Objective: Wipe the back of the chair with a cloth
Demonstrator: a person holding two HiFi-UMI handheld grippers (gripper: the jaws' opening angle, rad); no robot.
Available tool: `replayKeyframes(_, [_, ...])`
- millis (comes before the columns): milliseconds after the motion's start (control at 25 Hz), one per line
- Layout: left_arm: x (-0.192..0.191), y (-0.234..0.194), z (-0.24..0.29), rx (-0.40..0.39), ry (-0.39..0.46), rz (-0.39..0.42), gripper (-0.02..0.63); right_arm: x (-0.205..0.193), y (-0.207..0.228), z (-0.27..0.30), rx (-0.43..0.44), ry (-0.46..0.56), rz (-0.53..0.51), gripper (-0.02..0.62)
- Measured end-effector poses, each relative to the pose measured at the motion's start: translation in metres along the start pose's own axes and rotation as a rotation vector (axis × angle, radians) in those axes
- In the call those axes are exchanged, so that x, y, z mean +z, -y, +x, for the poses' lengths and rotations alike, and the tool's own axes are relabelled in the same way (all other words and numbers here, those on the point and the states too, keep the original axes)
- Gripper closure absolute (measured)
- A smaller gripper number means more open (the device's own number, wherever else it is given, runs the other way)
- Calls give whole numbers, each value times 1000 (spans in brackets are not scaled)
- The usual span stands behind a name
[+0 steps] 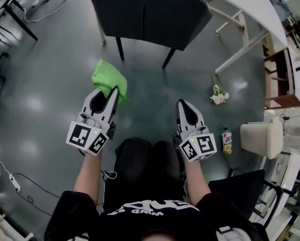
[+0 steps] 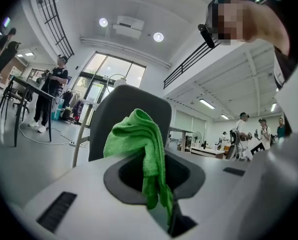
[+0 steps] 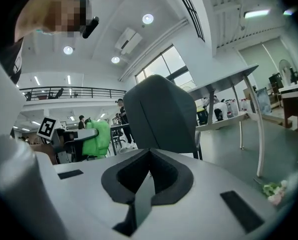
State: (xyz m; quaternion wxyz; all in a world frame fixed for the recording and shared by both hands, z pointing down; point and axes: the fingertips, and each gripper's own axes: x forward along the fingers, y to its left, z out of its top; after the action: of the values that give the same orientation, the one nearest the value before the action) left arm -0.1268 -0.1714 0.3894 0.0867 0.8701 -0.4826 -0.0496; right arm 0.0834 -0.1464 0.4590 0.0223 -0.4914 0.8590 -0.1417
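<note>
The dark grey chair [image 1: 150,15] stands ahead, its back [image 2: 131,121] facing me and upright in both gripper views [image 3: 161,115]. My left gripper [image 1: 113,92] is shut on a bright green cloth [image 1: 108,78], which bunches up above the jaws [image 2: 139,134] and hangs down between them. It is short of the chair's back, not touching it. My right gripper [image 1: 183,105] is shut with nothing in it, level with the left one and also short of the chair. The cloth [image 3: 98,138] shows at the left of the right gripper view.
A white table [image 1: 250,4] stands over the chair at the right, its legs [image 1: 240,51] slanting to the floor. A small bunch of flowers [image 1: 219,95], a bottle [image 1: 226,140] and a cream bin [image 1: 263,138] lie at the right. Other people stand further off.
</note>
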Motion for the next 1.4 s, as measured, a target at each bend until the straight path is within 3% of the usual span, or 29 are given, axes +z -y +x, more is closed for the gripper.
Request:
replayKeyframes(320, [-67, -4, 12, -27, 38, 5, 537, -76, 18, 6, 16, 18, 3, 598])
replayKeyframes(680, [-86, -4, 17, -47, 56, -8, 537, -82, 26, -4, 22, 71, -10, 598])
replayKeyframes(840, [-70, -17, 28, -40, 72, 6, 537, -79, 28, -5, 12, 66, -1, 598])
replayKeyframes(1080, [-14, -57, 47, -5, 124, 102, 537, -81, 24, -1, 18, 61, -3, 598])
replayKeyframes(1400, [58, -133, 81, 108, 197, 174, 537, -80, 27, 2, 11, 68, 11, 598])
